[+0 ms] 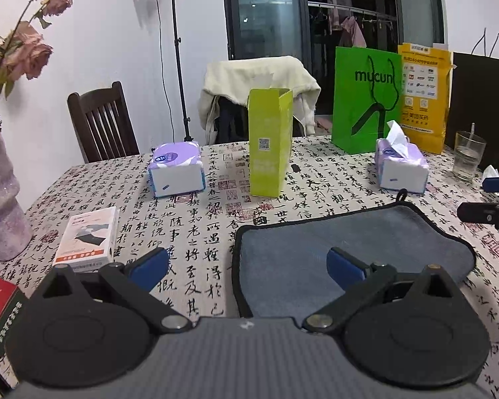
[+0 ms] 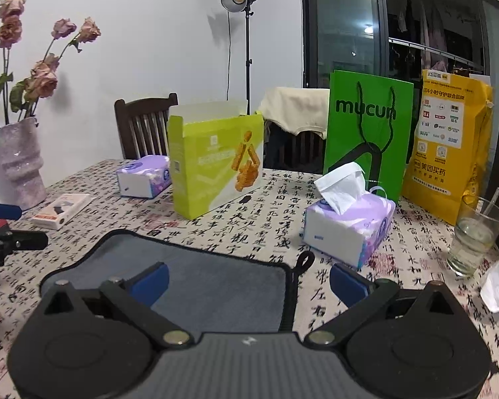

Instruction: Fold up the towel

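Note:
A grey-blue towel (image 1: pixel 332 236) with a dark border lies flat on the calligraphy-print tablecloth; it also shows in the right wrist view (image 2: pixel 216 276). Its hanging loop (image 2: pixel 305 261) sticks out at the far right corner. My left gripper (image 1: pixel 248 264) is open and empty, straddling the towel's left edge, a little above it. My right gripper (image 2: pixel 248 281) is open and empty, straddling the towel's right edge near the loop. Each gripper shows at the side of the other's view: the right one (image 1: pixel 492 199), the left one (image 2: pixel 3 226).
On the table stand a lime carton (image 1: pixel 269 143), two tissue packs (image 1: pixel 176 169) (image 2: pixel 347 222), a green bag (image 1: pixel 366 99), a yellow bag (image 2: pixel 445 143), a glass of water (image 2: pixel 475 236), a vase (image 1: pixel 0 196), a white box (image 1: pixel 88 239) and a red box (image 1: pixel 0 312).

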The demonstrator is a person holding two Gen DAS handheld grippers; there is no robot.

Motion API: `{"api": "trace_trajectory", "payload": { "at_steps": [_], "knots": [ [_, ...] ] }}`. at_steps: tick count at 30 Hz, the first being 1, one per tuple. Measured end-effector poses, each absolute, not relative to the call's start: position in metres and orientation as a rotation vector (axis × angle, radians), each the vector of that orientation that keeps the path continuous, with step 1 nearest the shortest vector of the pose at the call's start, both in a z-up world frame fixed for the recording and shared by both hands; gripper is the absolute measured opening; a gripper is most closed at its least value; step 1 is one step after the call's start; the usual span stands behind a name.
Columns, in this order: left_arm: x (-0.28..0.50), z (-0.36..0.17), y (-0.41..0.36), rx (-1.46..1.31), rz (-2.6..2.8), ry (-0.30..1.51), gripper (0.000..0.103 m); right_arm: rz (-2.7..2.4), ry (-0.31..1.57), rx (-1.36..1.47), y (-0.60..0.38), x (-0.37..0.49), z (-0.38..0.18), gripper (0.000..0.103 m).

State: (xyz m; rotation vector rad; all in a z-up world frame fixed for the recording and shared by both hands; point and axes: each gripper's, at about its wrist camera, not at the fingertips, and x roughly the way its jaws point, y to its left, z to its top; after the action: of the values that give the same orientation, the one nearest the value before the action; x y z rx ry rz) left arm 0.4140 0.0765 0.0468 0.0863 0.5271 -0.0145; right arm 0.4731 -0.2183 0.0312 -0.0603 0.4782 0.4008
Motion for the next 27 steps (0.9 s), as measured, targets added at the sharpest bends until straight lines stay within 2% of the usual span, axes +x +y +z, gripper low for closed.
{"api": "trace_trajectory", "payload": {
  "at_steps": [27],
  "knots": [
    [0.285, 0.054, 0.049, 0.087, -0.038, 0.451, 0.103, 0.412, 0.396, -0.049, -0.242, 0.340, 0.043, 0.103]
  ]
}}
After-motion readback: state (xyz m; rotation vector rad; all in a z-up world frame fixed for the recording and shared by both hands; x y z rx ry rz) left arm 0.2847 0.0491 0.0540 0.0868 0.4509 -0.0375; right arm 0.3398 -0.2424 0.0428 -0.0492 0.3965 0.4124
